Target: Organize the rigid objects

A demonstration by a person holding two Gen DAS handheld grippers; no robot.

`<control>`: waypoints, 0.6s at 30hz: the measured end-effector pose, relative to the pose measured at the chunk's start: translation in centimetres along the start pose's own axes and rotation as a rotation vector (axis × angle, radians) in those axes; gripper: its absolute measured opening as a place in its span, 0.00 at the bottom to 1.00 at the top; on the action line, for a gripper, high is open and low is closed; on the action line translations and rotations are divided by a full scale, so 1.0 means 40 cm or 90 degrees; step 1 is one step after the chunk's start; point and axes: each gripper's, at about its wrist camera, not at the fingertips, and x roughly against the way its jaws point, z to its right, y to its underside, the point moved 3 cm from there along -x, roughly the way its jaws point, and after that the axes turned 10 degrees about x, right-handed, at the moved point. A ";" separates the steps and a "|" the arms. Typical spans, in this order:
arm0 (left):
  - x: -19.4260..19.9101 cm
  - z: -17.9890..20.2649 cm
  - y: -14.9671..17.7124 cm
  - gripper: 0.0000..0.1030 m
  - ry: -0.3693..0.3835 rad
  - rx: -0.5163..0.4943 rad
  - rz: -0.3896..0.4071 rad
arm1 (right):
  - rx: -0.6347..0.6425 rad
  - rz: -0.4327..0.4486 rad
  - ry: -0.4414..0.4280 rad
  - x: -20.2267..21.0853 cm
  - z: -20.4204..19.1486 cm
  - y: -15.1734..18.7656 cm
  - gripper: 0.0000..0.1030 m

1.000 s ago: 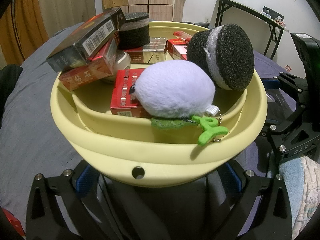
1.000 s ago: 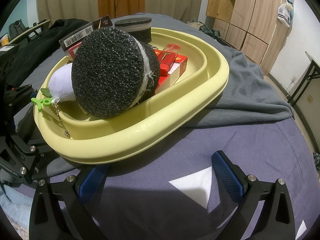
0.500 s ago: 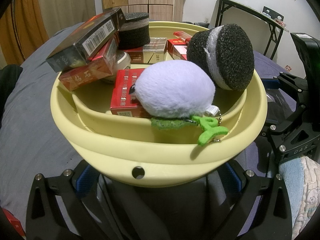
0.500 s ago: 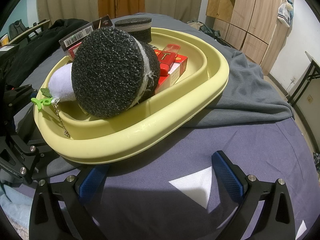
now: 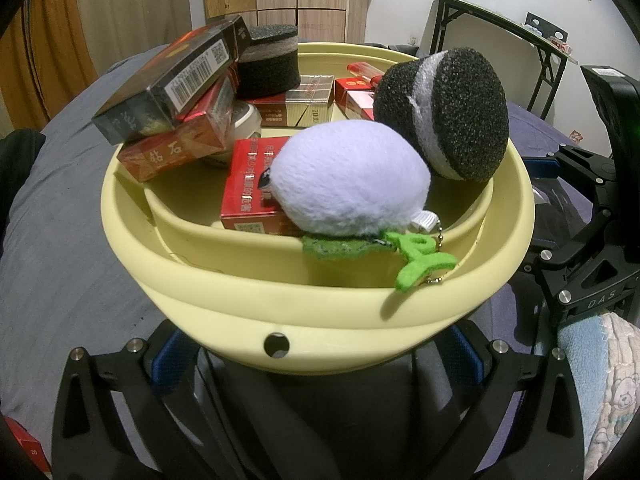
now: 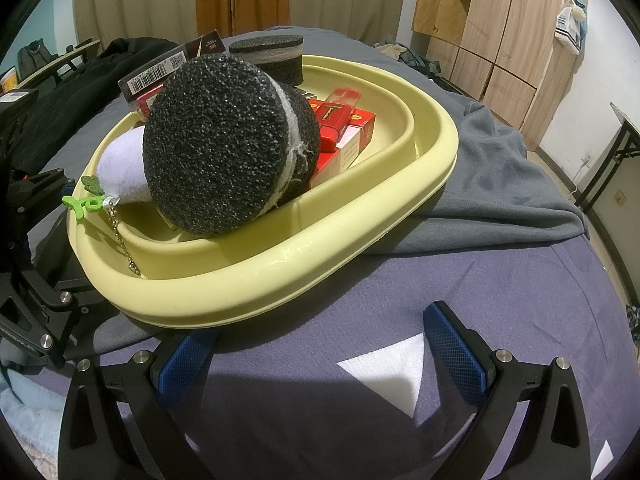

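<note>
1. Basin (image 5: 320, 312), yellow, is seen on a bed covered with grey blanket (image 6: 500, 184) and purple sheet (image 6: 400, 280); it is piled with objects.
2. Left gripper (image 5: 320, 354): blue pads (image 5: 166, 364) are spread wide, one at each side of the basin's near rim, just below it. Contact with the rim cannot be told; nothing is seen clamped.
3. Right gripper (image 6: 320, 346): fingers are spread wide, nothing between them but sheet. Left pad (image 6: 184, 360) sits just under the basin's edge, right pad (image 6: 456, 344) is clear of it.
4. White plush (image 5: 348, 180) lies at the near end of the basin, resting on a red box (image 5: 244, 188); its green tag (image 5: 420, 260) and bead chain (image 6: 120, 236) hang over the inner rim.
5. Black sponge (image 6: 228, 144) is tilted on edge against the basin's side, beside the plush.
6. Second sponge (image 5: 272, 60) lies flat at the far end, on top of boxes.
7. Dark box (image 5: 172, 84) is stacked slantwise on red packs (image 5: 180, 144) at the left; its far end touches the second sponge.
8. More red boxes (image 6: 344, 128) are seen behind the tilted sponge.
9. Loose red pack (image 5: 24, 444) lies on the bed at lower left, outside the basin.
</note>
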 end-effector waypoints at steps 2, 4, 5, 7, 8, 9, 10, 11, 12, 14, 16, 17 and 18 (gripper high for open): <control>0.000 0.000 0.001 1.00 0.000 0.000 0.000 | 0.000 0.000 0.000 0.000 0.000 0.000 1.00; 0.000 0.000 0.000 1.00 0.000 0.000 0.000 | 0.000 0.000 0.000 0.000 0.000 0.000 1.00; 0.000 0.000 0.000 1.00 0.000 0.000 0.000 | 0.000 0.000 0.000 0.000 0.000 0.000 1.00; 0.000 0.000 0.000 1.00 0.000 0.000 0.000 | 0.000 0.000 0.000 0.000 0.000 0.000 1.00; -0.001 0.001 -0.001 1.00 -0.002 0.000 -0.002 | 0.000 0.000 0.000 0.000 0.000 0.000 1.00; 0.002 -0.003 -0.002 1.00 -0.004 0.002 -0.003 | 0.000 0.000 0.000 0.000 0.000 0.000 1.00; -0.001 -0.002 -0.002 1.00 -0.006 0.002 -0.003 | 0.000 0.000 0.000 0.000 0.001 0.000 1.00; -0.002 -0.003 -0.003 1.00 -0.003 0.003 -0.003 | 0.000 0.000 0.000 0.000 0.000 0.000 1.00; -0.004 0.000 -0.005 1.00 -0.004 0.003 -0.003 | 0.000 0.000 0.000 0.000 0.000 0.000 1.00; -0.008 -0.001 -0.007 1.00 -0.003 0.003 -0.002 | 0.000 0.000 0.000 0.001 0.000 0.000 1.00; -0.011 0.000 -0.008 1.00 -0.003 0.003 -0.002 | 0.000 0.000 0.000 0.001 -0.001 0.000 1.00; -0.011 -0.001 -0.008 1.00 -0.003 0.002 -0.002 | 0.000 0.000 0.000 0.001 -0.001 0.000 1.00; -0.010 -0.002 -0.007 1.00 -0.003 0.003 -0.002 | 0.000 0.000 0.000 0.001 -0.001 0.000 1.00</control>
